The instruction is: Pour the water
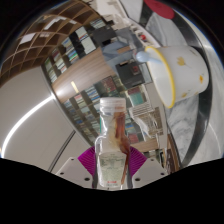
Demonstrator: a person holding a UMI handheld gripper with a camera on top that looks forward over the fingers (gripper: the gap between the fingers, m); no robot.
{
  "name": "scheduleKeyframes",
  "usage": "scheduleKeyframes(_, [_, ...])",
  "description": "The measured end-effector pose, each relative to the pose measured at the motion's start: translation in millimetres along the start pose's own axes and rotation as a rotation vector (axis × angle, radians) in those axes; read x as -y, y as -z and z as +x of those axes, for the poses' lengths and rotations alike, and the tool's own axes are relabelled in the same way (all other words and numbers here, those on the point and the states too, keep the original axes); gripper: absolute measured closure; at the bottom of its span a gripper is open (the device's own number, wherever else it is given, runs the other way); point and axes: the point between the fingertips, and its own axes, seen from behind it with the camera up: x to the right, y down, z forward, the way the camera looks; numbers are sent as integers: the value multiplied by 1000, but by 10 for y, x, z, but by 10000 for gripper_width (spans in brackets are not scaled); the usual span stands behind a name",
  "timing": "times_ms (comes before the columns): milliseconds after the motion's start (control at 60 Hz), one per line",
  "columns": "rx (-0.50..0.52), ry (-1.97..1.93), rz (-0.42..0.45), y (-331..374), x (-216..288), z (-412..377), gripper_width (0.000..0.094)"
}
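Observation:
My gripper (112, 162) is shut on a clear plastic bottle (112, 140). The magenta pads (85, 157) press on both sides of its body. The bottle stands upright between the fingers, its neck and mouth pointing up and ahead, with some clear liquid in its lower part. A white kettle-like jug (178, 70) with yellow trim and a spout towards the bottle sits beyond and to the right, higher than the bottle. A reddish-brown thing (122, 125) shows just behind the bottle neck; I cannot tell what it is.
A pale table surface (35, 110) spreads to the left. Shelving and window frames (80, 45) fill the background. A dark-edged counter (150, 110) runs behind the bottle to the right.

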Motion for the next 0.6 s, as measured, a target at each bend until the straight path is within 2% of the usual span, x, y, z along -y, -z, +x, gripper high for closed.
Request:
scheduleKeyframes(133, [-41,-99,23,56,272,321,548])
scheduleKeyframes(350, [-53,-60,-49,42,93,151,547])
scheduleKeyframes(483, [-100,358,-100,32,14,-266,549])
scheduleKeyframes(600, [-124,883,-55,111,198,-882,544])
